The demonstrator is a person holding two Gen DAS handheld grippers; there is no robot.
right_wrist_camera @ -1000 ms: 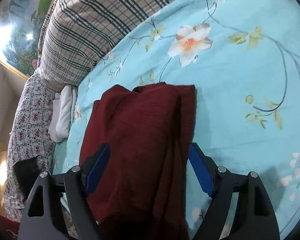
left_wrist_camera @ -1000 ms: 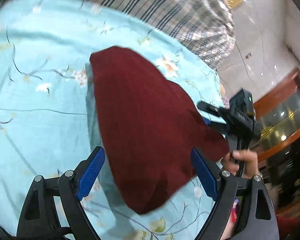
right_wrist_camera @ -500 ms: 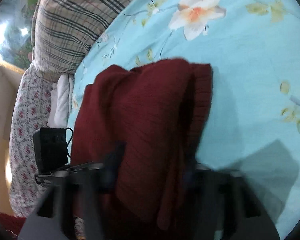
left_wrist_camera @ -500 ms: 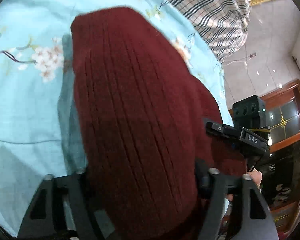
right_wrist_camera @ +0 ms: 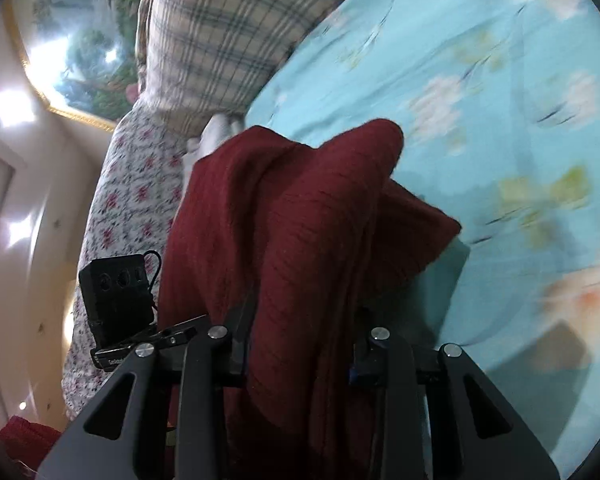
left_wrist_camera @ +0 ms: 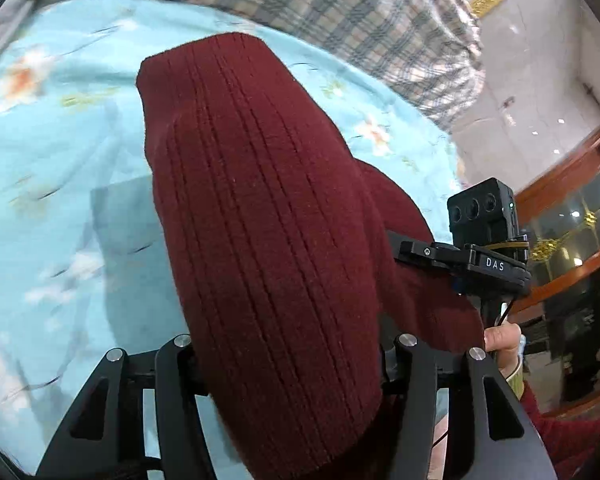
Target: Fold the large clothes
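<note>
Both jaws closing on (bunched) sweater [left_wrist_camera: 268, 216].

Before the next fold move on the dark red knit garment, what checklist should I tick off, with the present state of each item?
1. Left hand-held gripper has the dark red ribbed knit garment between its jaws: ok; jaws closing.
2. Right hand-held gripper has the same garment between its jaws: ok; jaws closing.
3. Pads fully pressing on the cloth: cannot tell, fabric covers them.
4. Garment lifted off the light blue floral bedsheet: ok near both grippers; far end cannot tell.
5. Garment flat and free of bunching: not ok, bunched in the right wrist view.
6. Bare bedsheet to lay the fold on: ok.
</note>
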